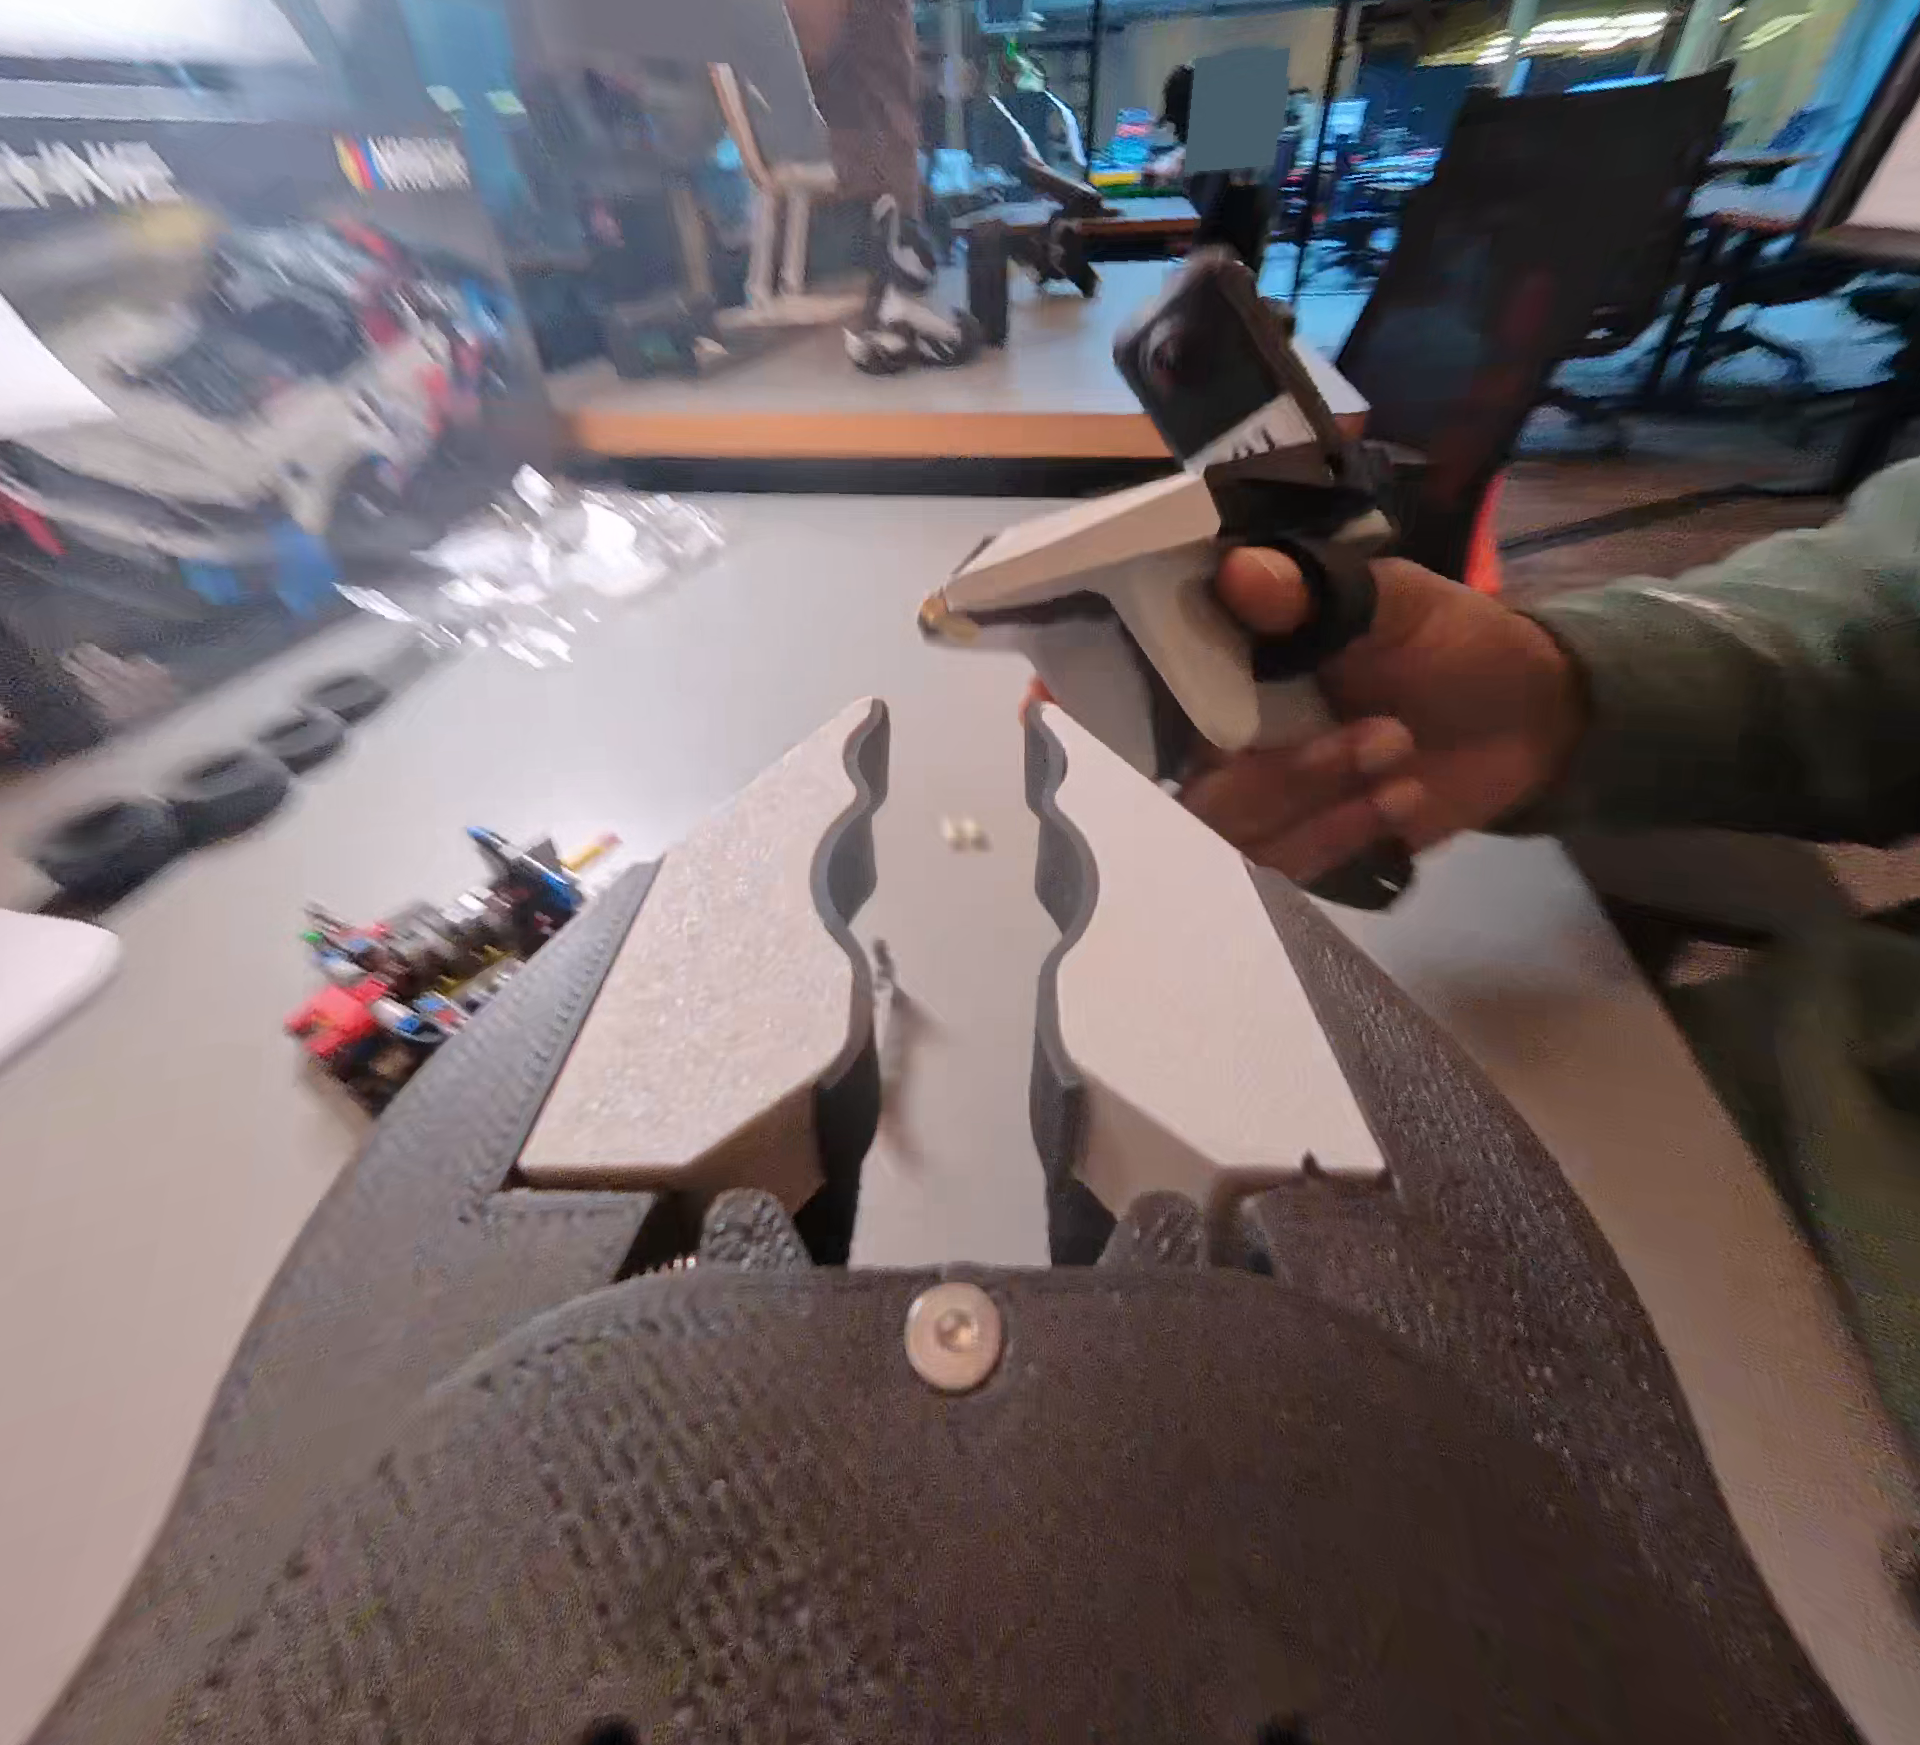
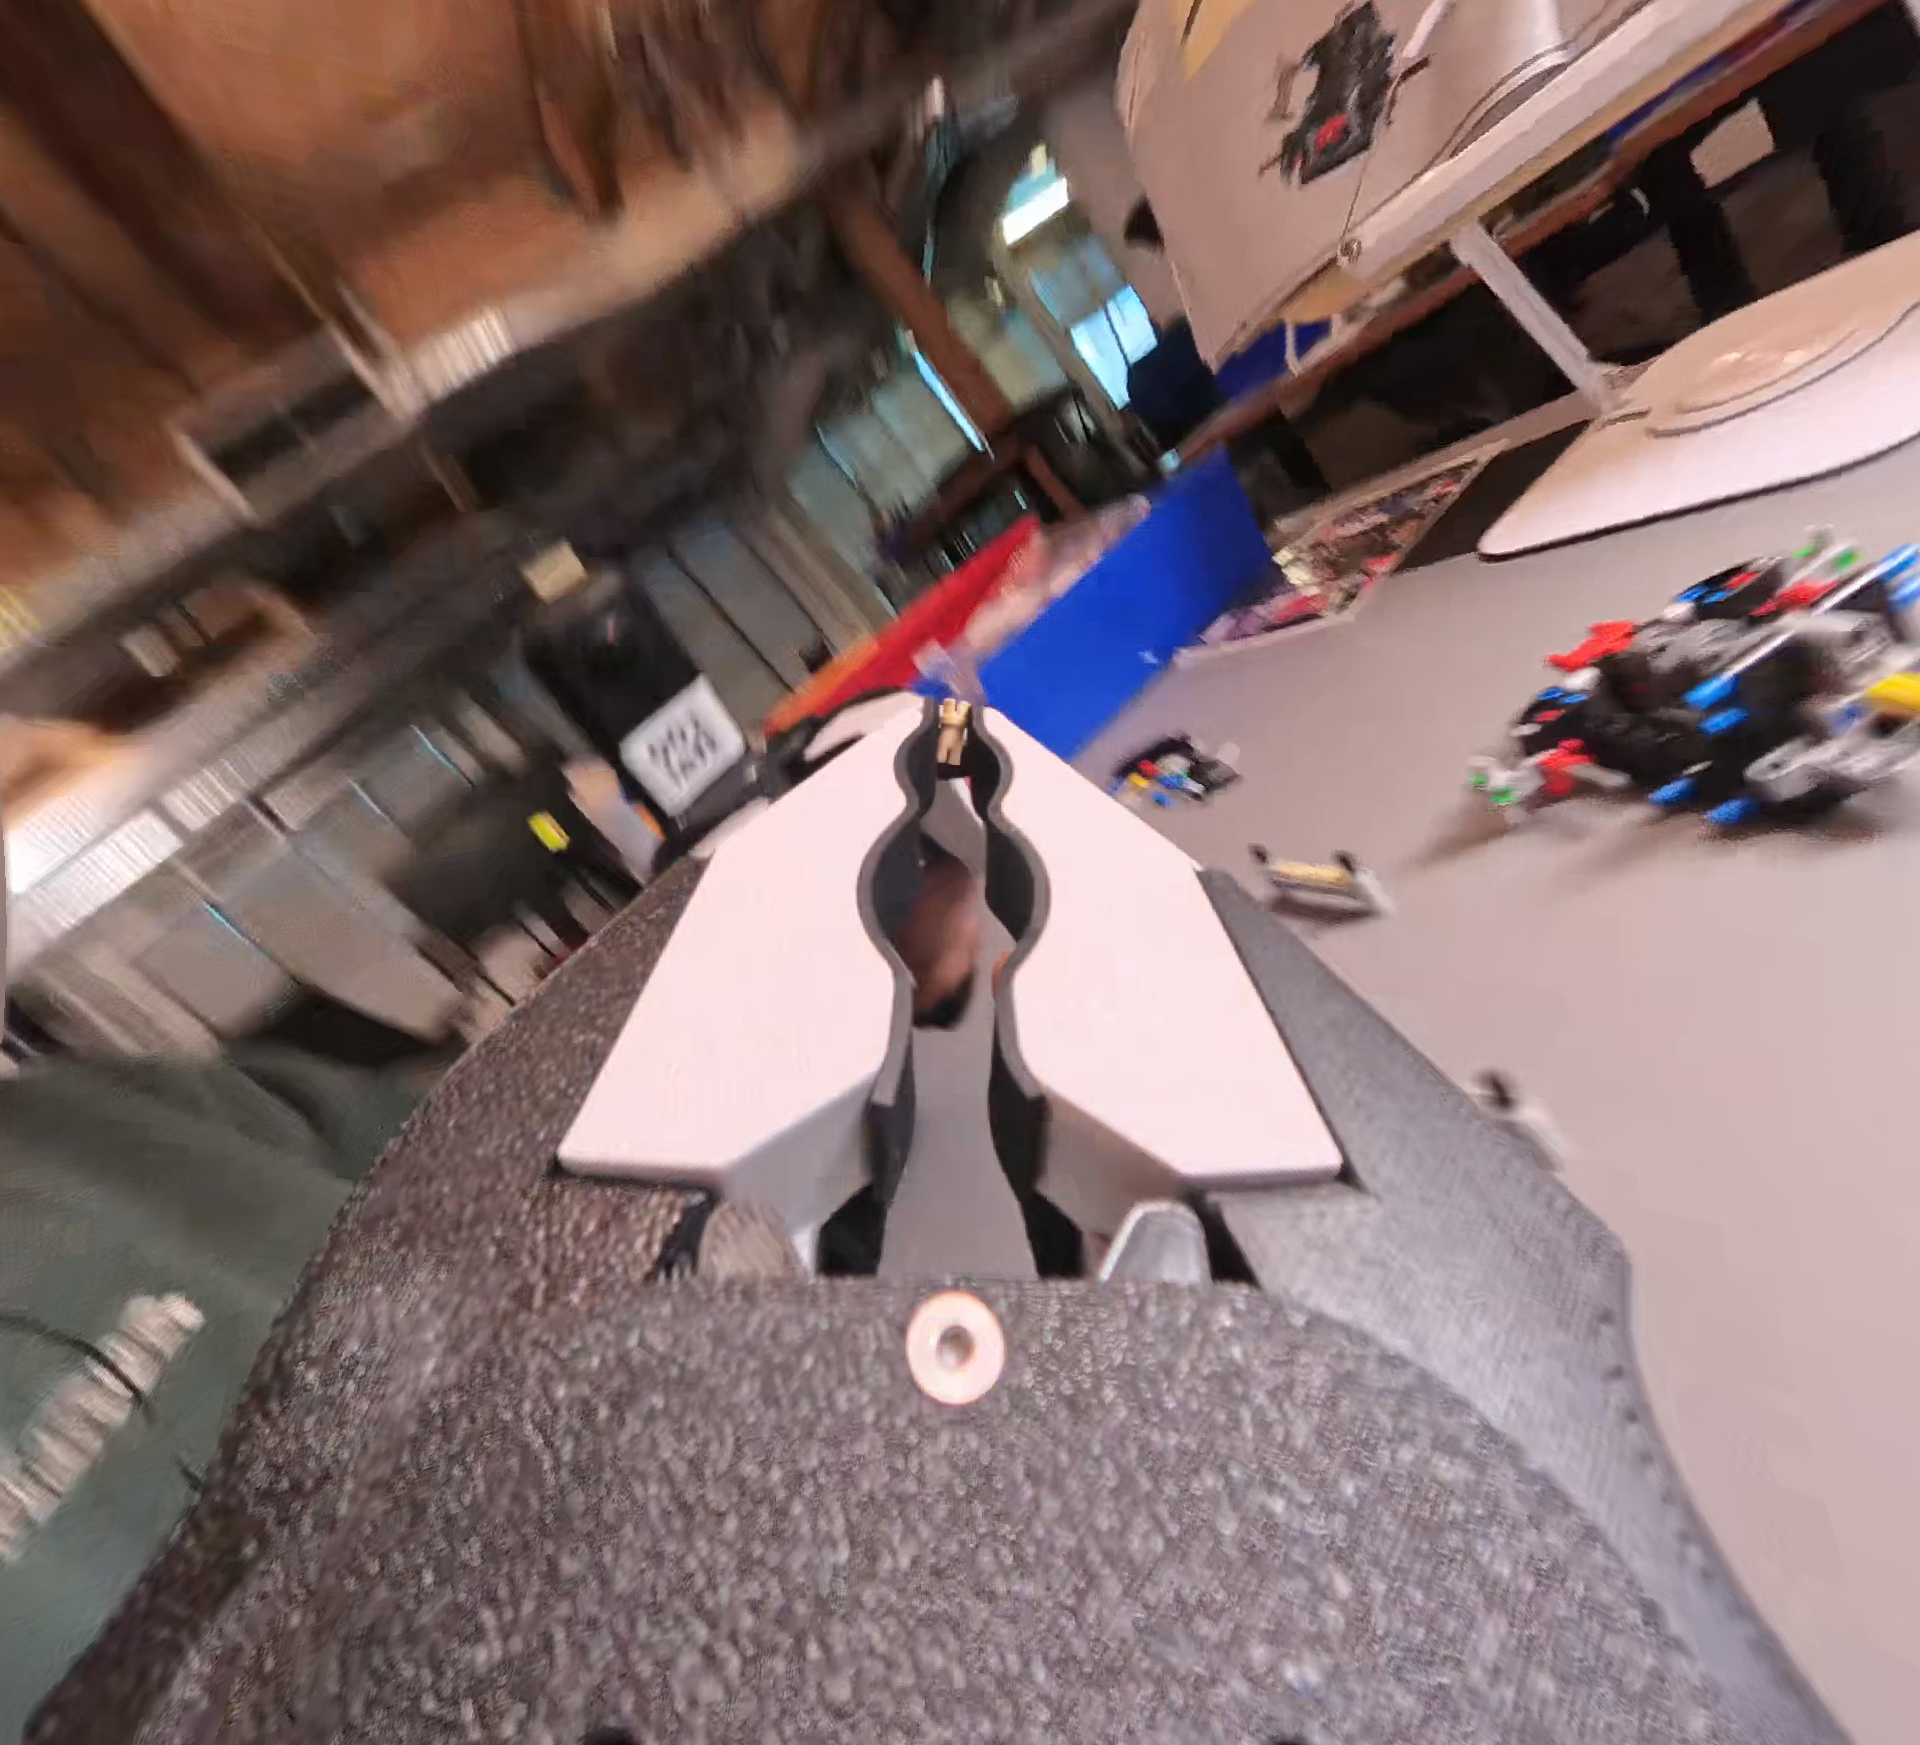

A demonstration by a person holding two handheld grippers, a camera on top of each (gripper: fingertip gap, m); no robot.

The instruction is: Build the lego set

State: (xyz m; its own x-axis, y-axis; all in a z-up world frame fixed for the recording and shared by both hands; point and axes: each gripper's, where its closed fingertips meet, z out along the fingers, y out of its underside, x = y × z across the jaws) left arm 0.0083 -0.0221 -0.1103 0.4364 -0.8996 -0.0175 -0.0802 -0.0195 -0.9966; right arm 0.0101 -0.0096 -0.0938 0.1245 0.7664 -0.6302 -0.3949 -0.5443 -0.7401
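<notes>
Right wrist view: right gripper point(image 2: 954, 727) pinching one tan pin point(image 2: 953, 741).

Four tyres point(image 1: 223, 786), two tan pegs point(image 1: 963, 831).

Matt grey table point(image 1: 644, 656), smooth; beside it, rough, grainy black plastic on left gripper point(image 1: 956, 739) body, pale matt fingers point(image 1: 727, 947) (finely speckled), shiny metal screw point(image 1: 953, 1334); crinkled glossy plastic bags point(image 1: 561, 552).
</notes>
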